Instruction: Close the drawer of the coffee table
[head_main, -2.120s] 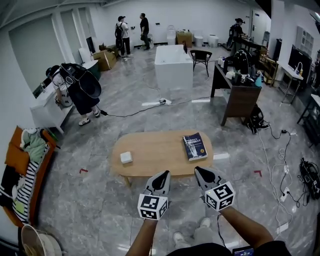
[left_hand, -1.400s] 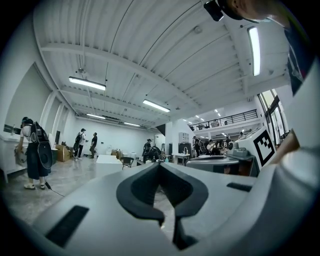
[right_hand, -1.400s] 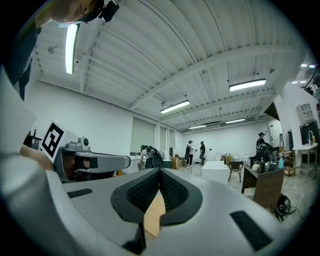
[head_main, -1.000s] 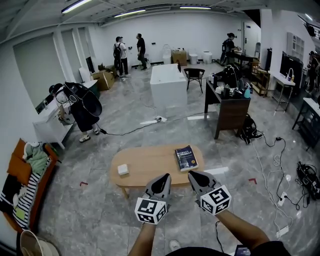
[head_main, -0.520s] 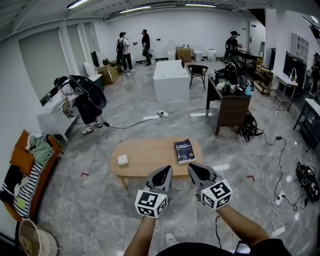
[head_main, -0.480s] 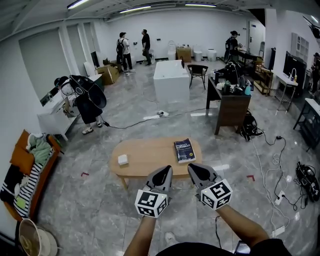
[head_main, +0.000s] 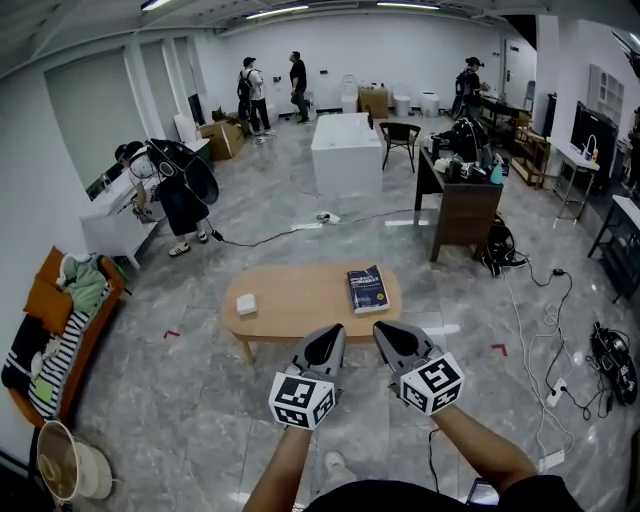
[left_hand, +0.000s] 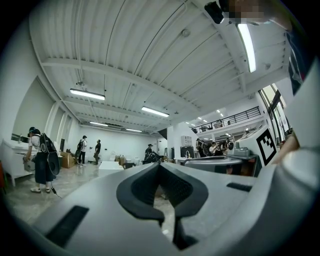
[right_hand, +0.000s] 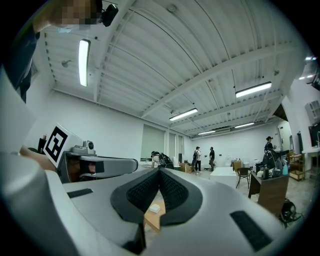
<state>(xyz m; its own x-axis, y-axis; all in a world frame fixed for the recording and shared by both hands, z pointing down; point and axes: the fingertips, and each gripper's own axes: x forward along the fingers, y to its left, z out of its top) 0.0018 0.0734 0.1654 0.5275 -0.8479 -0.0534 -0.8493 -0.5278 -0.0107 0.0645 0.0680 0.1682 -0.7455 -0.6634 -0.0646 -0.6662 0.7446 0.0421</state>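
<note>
The oval wooden coffee table (head_main: 300, 300) stands on the grey floor ahead of me, with a dark book (head_main: 367, 288) near its right end and a small white box (head_main: 246, 304) near its left end. No drawer shows from this side. My left gripper (head_main: 325, 340) and right gripper (head_main: 385, 335) are held side by side in the air short of the table's near edge, touching nothing. Both are shut and empty. Through the right gripper (right_hand: 160, 172) jaws a corner of the table (right_hand: 151, 220) and the box (right_hand: 154, 208) show. The left gripper (left_hand: 160, 166) points across the room.
A white strip (head_main: 440, 328) lies on the floor by the table's right end. Further back stand a dark desk (head_main: 462, 200), a white block (head_main: 346, 155) and a chair (head_main: 400, 130). A bent-over person (head_main: 180, 190) is at left. Cables (head_main: 560, 385) run at right; a couch with clothes (head_main: 55, 320) is at left.
The table has shrunk a little in the head view and more of the room shows. Both grippers stay shut, side by side, in the same pose.
</note>
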